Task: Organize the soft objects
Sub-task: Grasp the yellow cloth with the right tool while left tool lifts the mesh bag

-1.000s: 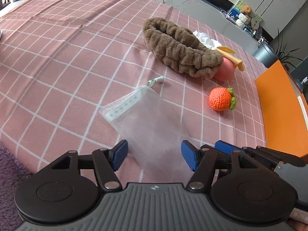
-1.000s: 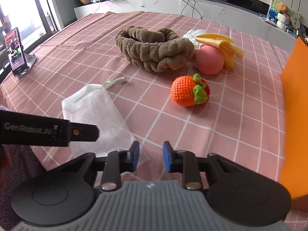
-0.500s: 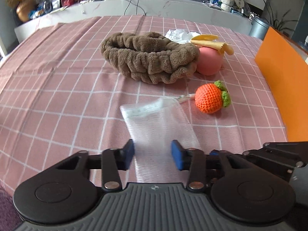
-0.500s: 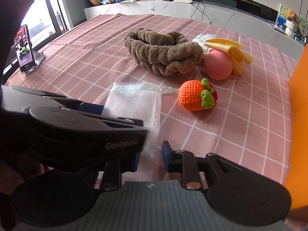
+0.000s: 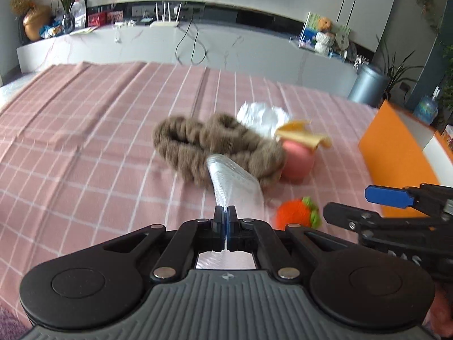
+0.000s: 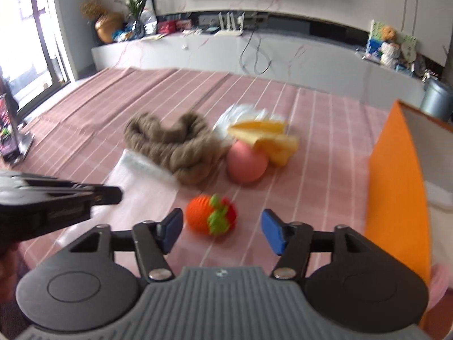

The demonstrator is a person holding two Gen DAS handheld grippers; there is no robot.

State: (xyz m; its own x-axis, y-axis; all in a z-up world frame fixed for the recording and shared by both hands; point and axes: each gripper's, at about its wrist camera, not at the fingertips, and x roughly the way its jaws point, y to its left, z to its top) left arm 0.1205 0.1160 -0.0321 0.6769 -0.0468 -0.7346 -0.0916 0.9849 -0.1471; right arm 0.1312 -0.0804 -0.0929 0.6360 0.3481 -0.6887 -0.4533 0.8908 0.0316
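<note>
My left gripper [image 5: 225, 212] is shut on the near edge of a white mesh bag [image 5: 233, 180], which rises off the pink checked tablecloth [image 5: 85, 130]; the bag also shows in the right wrist view [image 6: 136, 181]. My right gripper [image 6: 222, 228] is open and empty, just short of an orange crocheted fruit [image 6: 211, 216] [image 5: 296, 212]. Behind lie a brown plush ring [image 5: 209, 147] [image 6: 175, 147], a pink ball [image 5: 297, 160] [image 6: 247, 164], a yellow cloth [image 6: 266, 136] and a white crumpled cloth [image 5: 260, 117].
An orange box [image 6: 396, 192] [image 5: 396, 153] stands at the table's right edge. A phone on a stand [image 6: 11, 130] is at the far left. A counter with clutter [image 5: 170, 42] runs behind the table.
My left gripper closed on the mesh bag's edge and lifted it. My right gripper opened wide and now faces the orange fruit. Both views tilted upward.
</note>
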